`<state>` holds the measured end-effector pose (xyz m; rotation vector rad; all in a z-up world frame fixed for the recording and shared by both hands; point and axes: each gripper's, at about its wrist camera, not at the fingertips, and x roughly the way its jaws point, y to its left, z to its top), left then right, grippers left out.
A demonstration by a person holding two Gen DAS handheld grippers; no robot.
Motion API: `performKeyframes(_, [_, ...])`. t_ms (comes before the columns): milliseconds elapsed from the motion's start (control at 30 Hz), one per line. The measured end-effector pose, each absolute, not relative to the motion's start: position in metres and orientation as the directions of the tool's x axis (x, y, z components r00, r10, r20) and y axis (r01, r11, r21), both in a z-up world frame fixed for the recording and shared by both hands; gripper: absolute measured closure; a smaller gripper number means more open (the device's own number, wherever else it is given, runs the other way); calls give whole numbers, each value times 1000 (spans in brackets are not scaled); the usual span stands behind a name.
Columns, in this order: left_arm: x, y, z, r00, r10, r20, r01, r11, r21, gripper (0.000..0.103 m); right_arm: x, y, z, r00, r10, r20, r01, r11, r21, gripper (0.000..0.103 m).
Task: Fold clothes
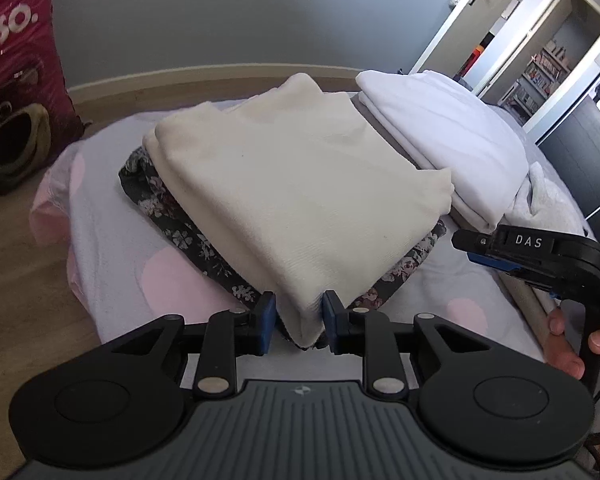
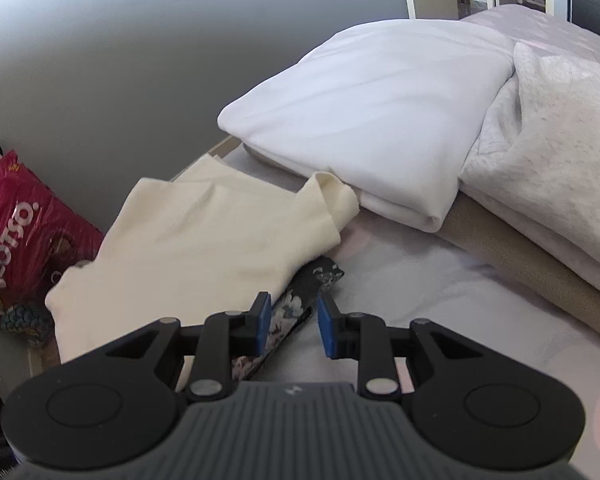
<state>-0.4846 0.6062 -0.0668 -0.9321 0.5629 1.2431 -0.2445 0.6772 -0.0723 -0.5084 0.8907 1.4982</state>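
A folded cream garment (image 1: 300,184) (image 2: 204,232) lies on top of a dark floral garment (image 1: 168,216) (image 2: 316,280) on the bed. My left gripper (image 1: 300,318) is open at the stack's near corner. The cream fold's tip sits between its blue pads (image 1: 266,320), and the cloth rests flat, not lifted. My right gripper (image 2: 292,322) is open over the floral garment's edge and the sheet, holding nothing. It also shows side-on at the right of the left wrist view (image 1: 466,248), with a hand (image 1: 568,344) on its grip.
A folded white garment (image 1: 440,140) (image 2: 372,120) and a grey one (image 2: 560,152) lie piled beside the stack. The bed sheet (image 1: 140,264) is pale with pink dots. A red bag (image 1: 16,60) (image 2: 24,232) stands on the floor at left. A doorway (image 1: 540,60) opens at the back right.
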Motion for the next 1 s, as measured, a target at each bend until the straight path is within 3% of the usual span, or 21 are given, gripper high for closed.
performKeyframes(133, [-469, 588, -45, 137, 599, -789, -991, 87, -106, 57, -262, 645, -64, -100, 625, -774, -993, -14, 116, 70])
performKeyframes(200, [-465, 576, -34, 101, 624, -775, -994, 94, -55, 57, -270, 628, -59, -79, 620, -781, -997, -35, 72, 69])
performKeyframes(467, [-460, 532, -4, 83, 665, -742, -995, 98, -24, 40, -285, 555, -26, -59, 638, -768, -996, -87, 5, 60])
performKeyframes(700, [-449, 506, 9, 73, 688, -722, -994, 113, 7, 36, -283, 512, -8, -55, 637, -769, -996, -88, -1, 60])
performKeyframes(1000, [-421, 507, -5, 107, 614, -782, -960, 267, 79, 33, -271, 484, -13, 6, 606, -795, -1000, 7, -2, 60])
